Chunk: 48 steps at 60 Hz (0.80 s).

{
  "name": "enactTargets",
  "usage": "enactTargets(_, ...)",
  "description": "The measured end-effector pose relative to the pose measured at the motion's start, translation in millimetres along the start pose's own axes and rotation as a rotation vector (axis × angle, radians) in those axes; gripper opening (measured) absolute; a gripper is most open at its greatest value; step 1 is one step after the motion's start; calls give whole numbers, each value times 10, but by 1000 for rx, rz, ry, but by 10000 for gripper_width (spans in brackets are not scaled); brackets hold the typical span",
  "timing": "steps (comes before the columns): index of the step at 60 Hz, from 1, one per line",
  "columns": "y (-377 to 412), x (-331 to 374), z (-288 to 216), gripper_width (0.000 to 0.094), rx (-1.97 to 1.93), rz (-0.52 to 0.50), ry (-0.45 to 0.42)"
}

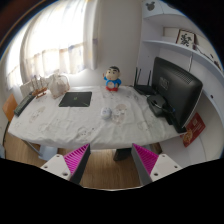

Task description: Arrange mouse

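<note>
We look into a bright room with curtained windows point(55, 40) behind a long tabletop point(60, 122) under a pale patterned cloth. On it we see a dark mousepad point(75, 98) toward the window side, a blue-and-red figurine point(113, 78) at the far edge, and a monitor point(176, 92) with a keyboard point(158, 103) before it on the right. The small pale mouse point(108, 114) lies on the cloth between the mousepad and the keyboard, apart from both. White shelves point(180, 45) rise behind the monitor. Our gripper point(111, 160) hangs well short of the tabletop, jaws spread wide with nothing between them; only floor and the tabletop edge lie ahead of the pink pads point(76, 158).
</note>
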State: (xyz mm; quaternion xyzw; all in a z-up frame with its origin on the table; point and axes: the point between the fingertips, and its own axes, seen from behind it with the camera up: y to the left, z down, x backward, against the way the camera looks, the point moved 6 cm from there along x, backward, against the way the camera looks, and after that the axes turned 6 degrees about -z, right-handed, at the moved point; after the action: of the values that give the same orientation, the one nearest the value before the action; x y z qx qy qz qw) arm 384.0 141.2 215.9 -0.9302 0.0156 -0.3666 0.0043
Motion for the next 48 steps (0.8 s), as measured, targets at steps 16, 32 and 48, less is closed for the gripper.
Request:
enactTargets(16,62,-336,-38,854,15,-37,-35)
enactTargets(32,105,-1085,-228,854,34,-50,-98)
enactTargets(48,102,-2135,-434,849,44,-42,-142)
